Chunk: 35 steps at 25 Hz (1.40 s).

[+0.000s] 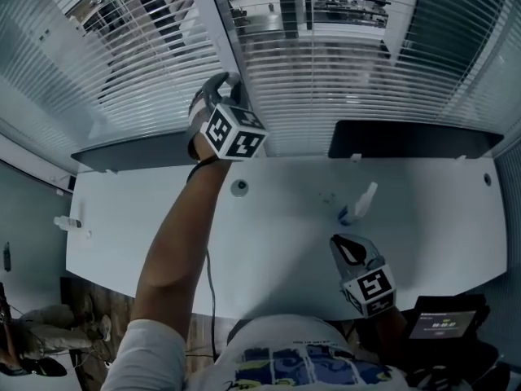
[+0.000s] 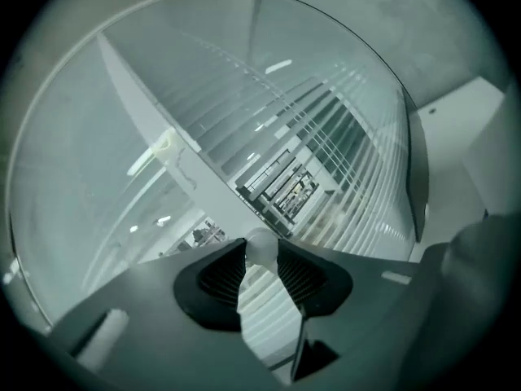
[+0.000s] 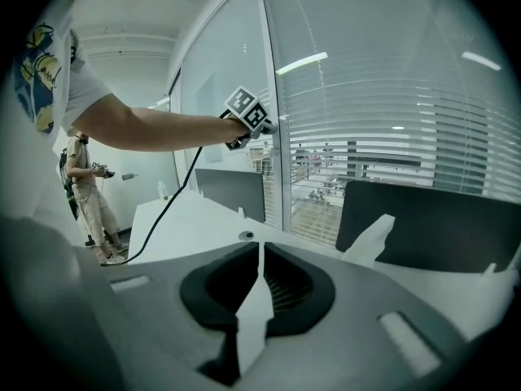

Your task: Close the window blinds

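Observation:
Two slatted window blinds hang beyond the desk, the left blind (image 1: 138, 39) and the right blind (image 1: 342, 72), with a white window post (image 1: 224, 31) between them. Daylight and buildings show between the slats. My left gripper (image 1: 226, 84) is raised to that post at arm's length. In the left gripper view a pale translucent blind wand (image 2: 260, 244) sits between the pad tips of the left gripper (image 2: 261, 255), which is shut on it. My right gripper (image 1: 346, 247) hangs low over the desk's near side, shut and holding nothing (image 3: 260, 255).
A white desk (image 1: 285, 235) lies below the window with a spray bottle (image 1: 362, 202) on it and a small bottle (image 1: 69, 222) at its left edge. Dark screens (image 1: 407, 141) (image 1: 138, 151) line the back. A person (image 3: 81, 194) stands at the far left.

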Motion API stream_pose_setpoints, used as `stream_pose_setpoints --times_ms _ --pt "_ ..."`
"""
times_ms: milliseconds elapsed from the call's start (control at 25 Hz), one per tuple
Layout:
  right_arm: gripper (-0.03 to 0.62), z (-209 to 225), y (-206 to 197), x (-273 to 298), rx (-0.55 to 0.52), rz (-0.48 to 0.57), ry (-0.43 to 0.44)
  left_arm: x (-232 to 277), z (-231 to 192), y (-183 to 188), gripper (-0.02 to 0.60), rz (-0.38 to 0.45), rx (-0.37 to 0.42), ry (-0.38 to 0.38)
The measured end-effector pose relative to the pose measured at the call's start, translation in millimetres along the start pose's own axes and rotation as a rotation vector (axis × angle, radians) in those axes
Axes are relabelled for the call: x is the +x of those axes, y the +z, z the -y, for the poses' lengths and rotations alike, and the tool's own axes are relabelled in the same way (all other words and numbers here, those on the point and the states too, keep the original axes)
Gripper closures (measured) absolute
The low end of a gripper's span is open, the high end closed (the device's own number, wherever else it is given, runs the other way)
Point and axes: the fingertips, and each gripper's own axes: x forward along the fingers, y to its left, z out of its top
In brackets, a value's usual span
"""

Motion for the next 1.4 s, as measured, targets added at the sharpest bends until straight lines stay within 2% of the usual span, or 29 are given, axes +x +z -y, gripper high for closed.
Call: stream_pose_setpoints --times_ms 120,280,360,560,760,960,1000,1040,1080,1120,1200,1320,1400 --pt "0.58 0 1 1 -0.005 0.001 -0.001 -1 -5 0 0.449 0.015 -0.274 -0.043" --pt "0.58 -3 -2 0 -0.026 -0.007 -0.007 -2 -8 -6 0.451 0.066 -0.797 -0.12" --pt "0.58 -3 0 1 -0.013 0.004 -0.004 -1 -6 -8 0.451 0.082 -0.986 -0.158" --pt "0.58 2 -6 -1 -0.031 -0.014 -0.021 -1 -6 -10 0.451 0.097 -1.201 -0.224" --pt "0.58 -2 2 2 -0.094 0.002 -0.037 0 -11 -9 0.451 0.113 -1.346 -0.264" --pt "0.58 -5 3 2 -0.108 -0.006 -0.041 2 -13 -12 0.451 0.127 -1.564 -0.32" --pt "0.58 -5 3 1 -0.114 -0.008 -0.041 2 -13 -13 0.451 0.13 -1.578 -0.328" --pt "0.58 -4 3 2 -0.119 -0.008 -0.041 2 -13 -13 0.451 0.13 -1.56 -0.333" --pt "0.58 -4 2 2 -0.123 -0.009 -0.039 2 -14 -12 0.449 0.127 -1.506 -0.332" --pt "0.58 -4 1 2 -0.125 -0.013 -0.036 2 -14 -10 0.446 0.116 -1.42 -0.321" --pt "0.58 -4 0 2 -0.126 -0.014 -0.034 -1 -15 -8 0.442 0.079 -1.193 -0.266" --pt "0.58 -5 -2 2 -0.097 -0.004 -0.029 -7 -17 -2 0.402 0.033 -0.806 -0.159" --pt "0.58 -7 -8 2 -0.09 -0.017 -0.018 -9 -16 1 0.401 0.009 -0.551 -0.097"
